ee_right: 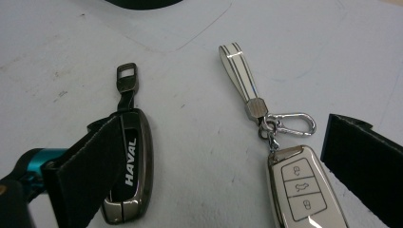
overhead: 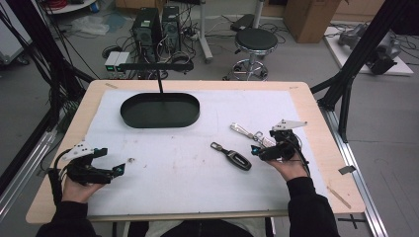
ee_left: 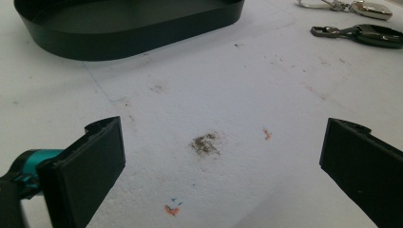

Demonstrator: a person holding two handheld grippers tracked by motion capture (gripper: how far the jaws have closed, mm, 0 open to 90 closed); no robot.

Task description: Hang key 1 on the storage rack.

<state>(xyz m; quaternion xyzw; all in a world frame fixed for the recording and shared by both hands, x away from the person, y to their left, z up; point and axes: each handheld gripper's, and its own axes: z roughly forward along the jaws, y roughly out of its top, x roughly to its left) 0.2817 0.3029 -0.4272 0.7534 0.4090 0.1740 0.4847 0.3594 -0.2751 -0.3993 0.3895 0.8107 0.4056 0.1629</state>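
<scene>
Right now both claws hang over the white mat (overhead: 197, 168) with their jaws apart and nothing between them.

From the right gripper (overhead: 264, 150), the white key fob (ee_right: 304, 190) lies just ahead and below, between the two jaws but not touched by either. Its lower end is cut off by the bottom edge of the right gripper view, so only three button icons can be read. A silver clip (ee_right: 290, 123) joins it to a white striped strap (ee_right: 237, 71) that runs away from the claw. In the high view the fob is mostly hidden behind the gripper, and only the strap shows clearly.

The dark key fob (ee_right: 130, 166) sits beside that claw's left jaw, which covers part of its near edge; whether they touch cannot be told. The word HAVAL reads along its face, and a dark metal loop (ee_right: 126, 76) sticks out at its far end.

The left gripper (overhead: 111, 168) hovers over bare, stained mat. A brownish smudge (ee_left: 205, 144) lies between its jaws. The black oval tray (ee_left: 128, 33) stands well ahead of it to the left, its far rim cut off at the top of the left gripper view. Both fobs show small at the far right there, partly cropped.
</scene>
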